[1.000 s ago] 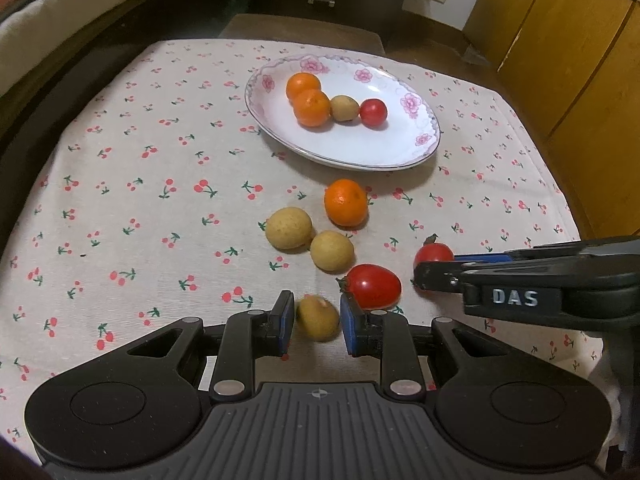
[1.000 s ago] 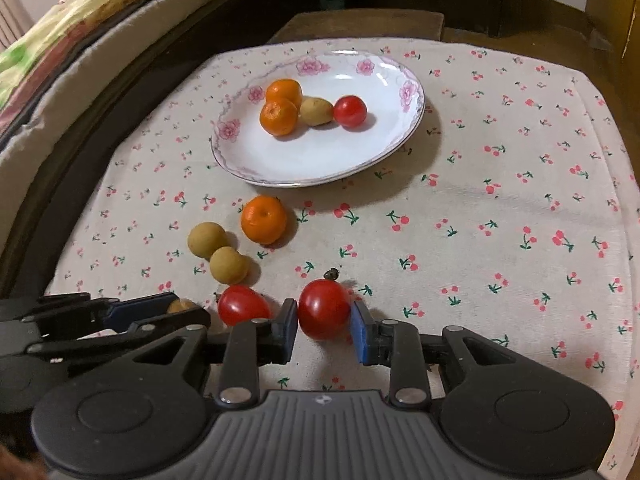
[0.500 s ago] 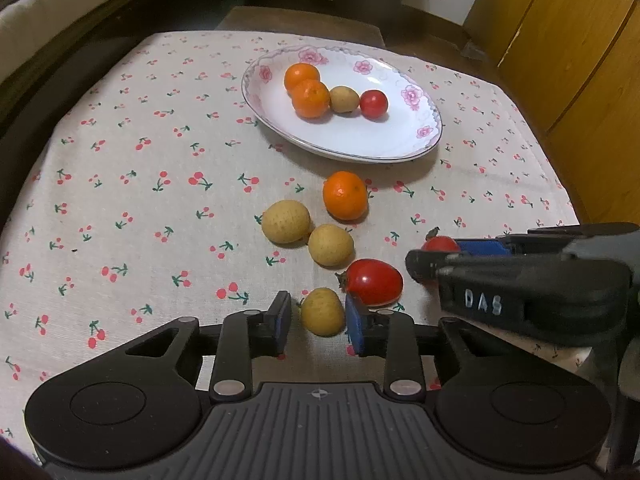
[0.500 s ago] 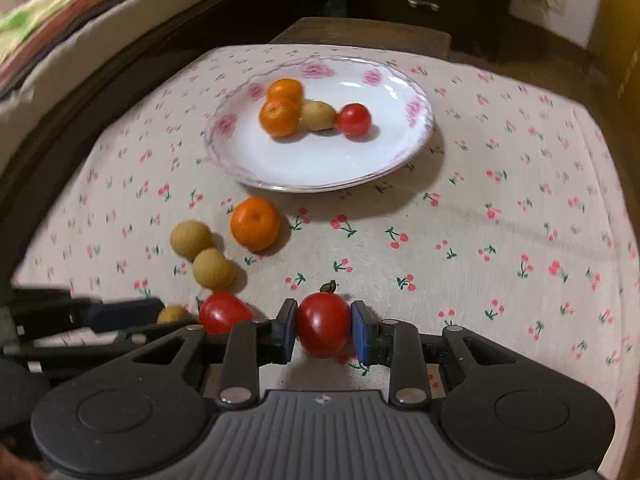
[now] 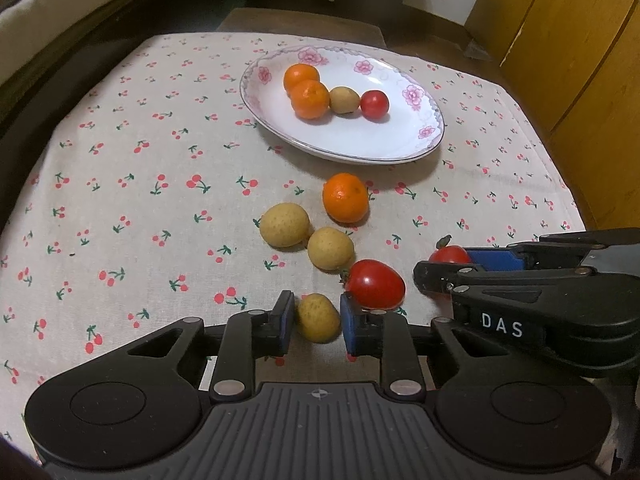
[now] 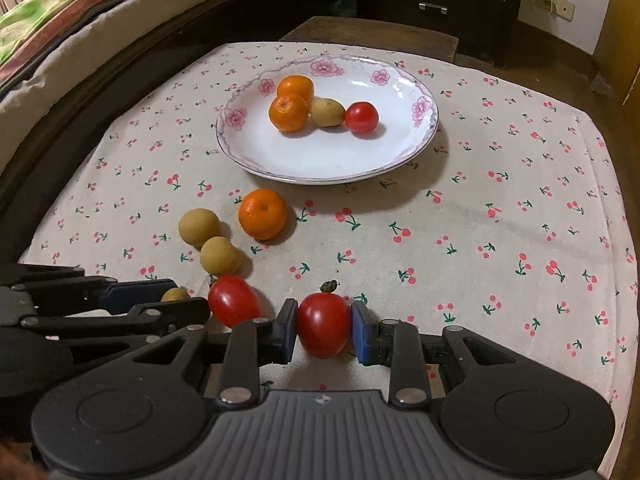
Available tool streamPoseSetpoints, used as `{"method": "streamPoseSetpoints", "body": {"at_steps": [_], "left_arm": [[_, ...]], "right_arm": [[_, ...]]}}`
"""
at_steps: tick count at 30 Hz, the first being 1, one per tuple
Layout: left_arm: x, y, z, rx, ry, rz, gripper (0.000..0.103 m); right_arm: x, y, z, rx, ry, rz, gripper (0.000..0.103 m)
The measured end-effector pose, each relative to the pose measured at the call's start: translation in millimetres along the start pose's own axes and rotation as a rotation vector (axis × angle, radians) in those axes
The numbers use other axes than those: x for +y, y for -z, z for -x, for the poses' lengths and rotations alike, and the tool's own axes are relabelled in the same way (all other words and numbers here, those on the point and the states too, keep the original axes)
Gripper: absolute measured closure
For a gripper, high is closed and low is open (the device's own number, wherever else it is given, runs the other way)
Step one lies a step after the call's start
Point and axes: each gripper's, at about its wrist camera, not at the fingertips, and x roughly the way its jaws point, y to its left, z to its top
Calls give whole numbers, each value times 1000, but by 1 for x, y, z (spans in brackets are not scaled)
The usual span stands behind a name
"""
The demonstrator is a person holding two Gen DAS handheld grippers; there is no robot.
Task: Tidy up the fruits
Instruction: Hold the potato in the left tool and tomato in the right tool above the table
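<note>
Both grippers loaded, one fruit each!

The left gripper [image 5: 317,322] has just been closing its jaws, pads now pressed on a small tan fruit [image 5: 318,317] low over the cloth [image 5: 120,184]; beside it the right gripper [image 6: 324,330] clamps a red tomato [image 6: 323,330]. Both point steeply down, side by side. Next, I'd judge, is the carry to the plate [image 5: 400,148], where four fruits sit; four more lie on the cloth.

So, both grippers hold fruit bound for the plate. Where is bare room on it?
The plate is bare across its near half and right side. Its far left is crowded: two oranges, a longan and a cherry tomato in a row.
</note>
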Motion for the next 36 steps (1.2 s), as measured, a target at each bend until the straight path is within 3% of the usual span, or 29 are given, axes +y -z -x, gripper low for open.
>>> {"method": "streamPoseSetpoints", "body": {"at_steps": [36], "left_arm": [[-11,-23,23,-82,-27,-35,71]], "right_arm": [[5,-15,28,-56,4,24,73]]}}
